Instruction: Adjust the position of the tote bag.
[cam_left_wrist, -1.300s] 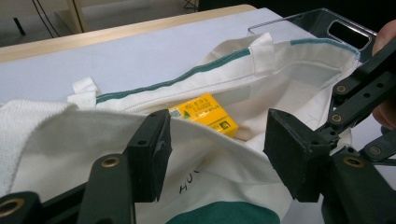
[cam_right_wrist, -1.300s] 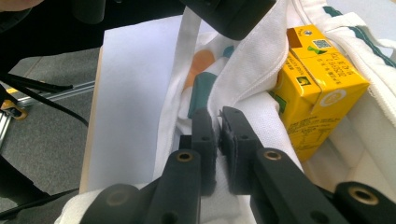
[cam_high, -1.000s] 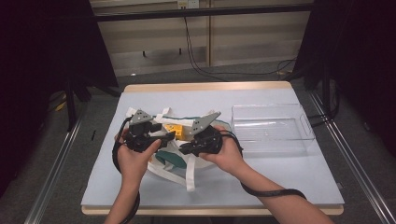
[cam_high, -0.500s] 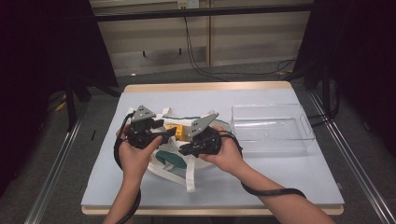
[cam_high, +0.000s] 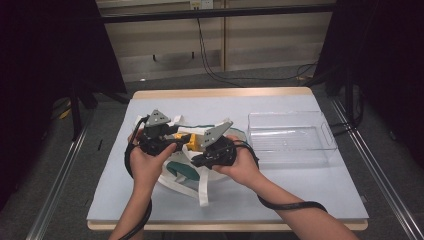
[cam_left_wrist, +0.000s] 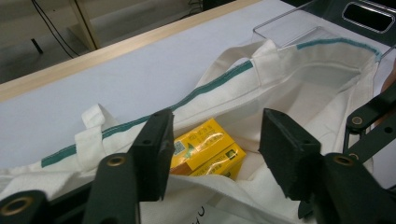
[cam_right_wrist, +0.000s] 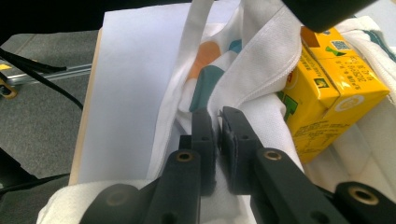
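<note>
We pinch the limp tote bag (cam_right_wrist: 261, 60) hem with the right gripper (cam_right_wrist: 218, 122); the left gripper (cam_left_wrist: 212, 144), released, faces rigid yellow cartons (cam_left_wrist: 205, 149) at its 12 o'clock.

1. A rectangular table with a pale blue-white top and light wooden edge (cam_high: 215, 93) stands on grey floor (cam_high: 107, 117).
2. Behind it, a beige panelled wall (cam_high: 260, 35) carries hanging black cables (cam_high: 210, 55).
3. Dark curtains (cam_high: 45, 60) flank both sides.
4. Metal floor rails (cam_high: 60, 185) run alongside.
</note>
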